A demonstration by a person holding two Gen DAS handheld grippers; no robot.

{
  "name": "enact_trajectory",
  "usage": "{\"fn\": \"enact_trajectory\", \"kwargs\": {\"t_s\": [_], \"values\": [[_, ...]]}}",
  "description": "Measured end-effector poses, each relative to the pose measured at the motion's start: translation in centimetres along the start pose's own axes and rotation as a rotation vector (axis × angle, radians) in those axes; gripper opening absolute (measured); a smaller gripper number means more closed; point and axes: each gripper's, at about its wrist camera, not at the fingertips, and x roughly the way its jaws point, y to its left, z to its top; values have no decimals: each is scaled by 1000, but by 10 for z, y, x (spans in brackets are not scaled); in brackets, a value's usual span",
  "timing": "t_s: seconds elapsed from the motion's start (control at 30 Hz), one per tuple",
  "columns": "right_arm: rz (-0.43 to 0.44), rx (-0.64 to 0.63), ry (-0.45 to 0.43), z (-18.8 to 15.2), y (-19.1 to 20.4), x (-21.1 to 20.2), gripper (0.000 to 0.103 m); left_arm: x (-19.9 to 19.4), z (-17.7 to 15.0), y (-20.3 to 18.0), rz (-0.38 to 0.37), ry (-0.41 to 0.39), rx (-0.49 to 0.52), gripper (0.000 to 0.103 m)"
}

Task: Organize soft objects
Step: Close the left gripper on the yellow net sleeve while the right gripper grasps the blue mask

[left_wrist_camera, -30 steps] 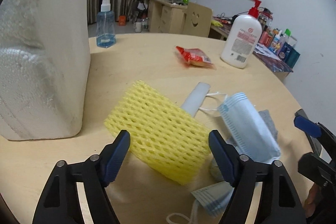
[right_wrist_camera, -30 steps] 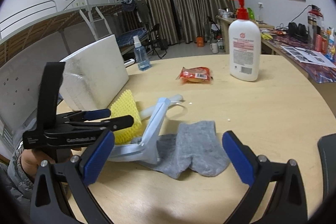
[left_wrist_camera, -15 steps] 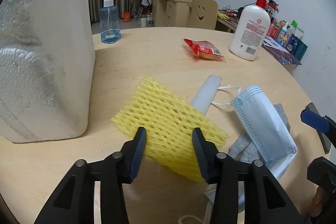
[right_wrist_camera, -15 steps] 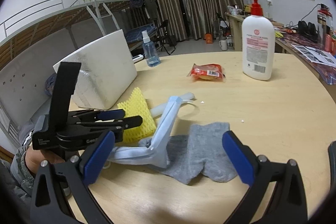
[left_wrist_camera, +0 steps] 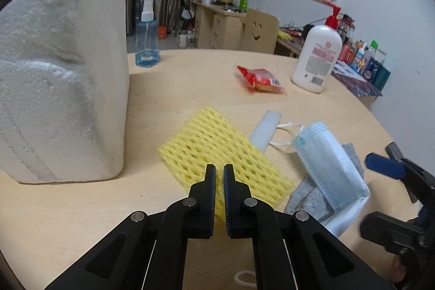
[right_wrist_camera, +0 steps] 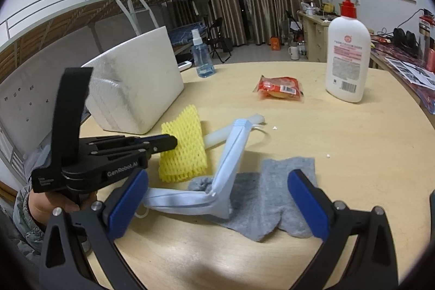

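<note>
A yellow foam net (left_wrist_camera: 217, 146) lies on the round wooden table (left_wrist_camera: 81, 208). My left gripper (left_wrist_camera: 219, 173) is closing down to a narrow slit, its pads pinching the net's near edge. From the right wrist view that gripper (right_wrist_camera: 171, 144) meets the net (right_wrist_camera: 185, 151) from the left. A folded blue face mask (right_wrist_camera: 233, 148) leans over a grey sock (right_wrist_camera: 272, 197). My right gripper (right_wrist_camera: 217, 204) hangs open just above them, holding nothing. A white foam strip (left_wrist_camera: 265, 127) pokes out behind the net and the mask (left_wrist_camera: 323, 165).
A big white foam block (left_wrist_camera: 59, 78) stands left of the net. Farther back are a blue spray bottle (left_wrist_camera: 147, 42), a red snack packet (left_wrist_camera: 259, 79) and a white pump bottle (left_wrist_camera: 316, 59). A person's hand (right_wrist_camera: 46, 205) holds the left gripper.
The left jaws went from wide apart around the yellow net to pinched on its near edge. The right gripper stayed open over the sock and mask.
</note>
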Motion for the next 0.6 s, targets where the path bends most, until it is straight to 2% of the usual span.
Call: {"fn": "enact_trajectory", "kwargs": {"t_s": [0.2,0.4,0.47,0.6], "values": [[6,25,36,2,-2,11,103,-13,1,1,-8,-52,3,6],[3,57,43,4,-5,12,103,-17,-1,1,-14,-64,9,6],[4,58,41,4,-3,11,97,-20,-1,2,-19,-74,12,6],[1,27,49,4,5,11,77,-22,-2,2,-20,-78,11,6]]}}
